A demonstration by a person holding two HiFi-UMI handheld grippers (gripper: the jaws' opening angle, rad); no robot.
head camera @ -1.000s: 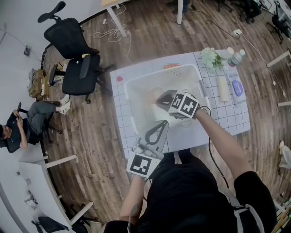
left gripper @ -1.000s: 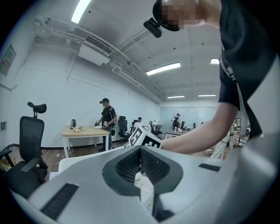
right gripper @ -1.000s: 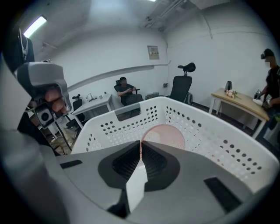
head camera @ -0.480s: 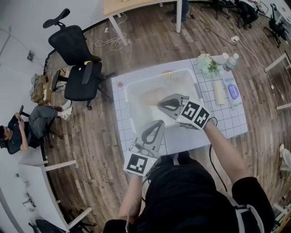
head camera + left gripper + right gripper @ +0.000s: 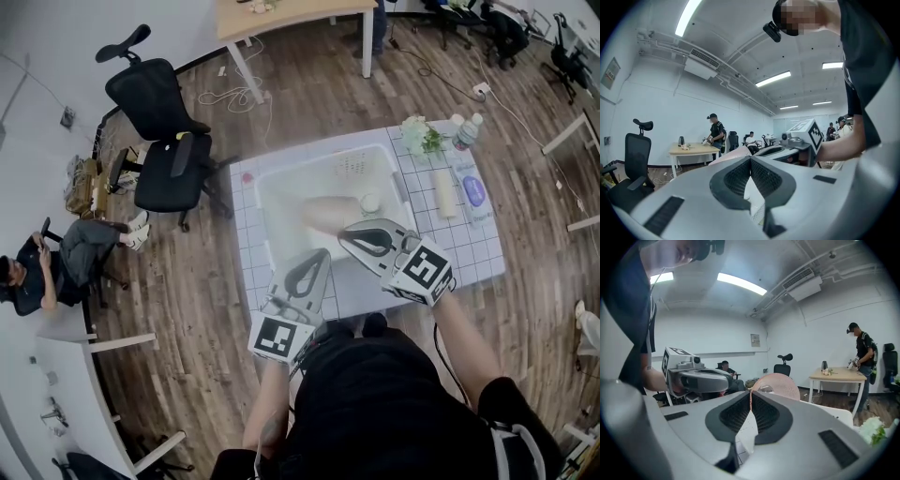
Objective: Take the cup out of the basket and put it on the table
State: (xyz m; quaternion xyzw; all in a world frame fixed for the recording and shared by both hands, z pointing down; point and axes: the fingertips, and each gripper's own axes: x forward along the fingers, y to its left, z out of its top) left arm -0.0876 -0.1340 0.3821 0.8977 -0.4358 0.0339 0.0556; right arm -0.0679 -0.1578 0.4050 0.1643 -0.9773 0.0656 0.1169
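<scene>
Slippage is threatening, since the right gripper (image 5: 751, 394) is pinching only the thin wall of the pink cup (image 5: 326, 214), which is hanging over the basket (image 5: 309, 167), and any swing is risking a drop, while the left gripper (image 5: 750, 158) is waiting closed and empty.

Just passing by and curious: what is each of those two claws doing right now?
Left gripper: closed, holding nothing.
Right gripper: closed on the pink cup, pinching its edge.

Bright ceiling tubes (image 5: 773, 78), fisheye-warped edges
</scene>
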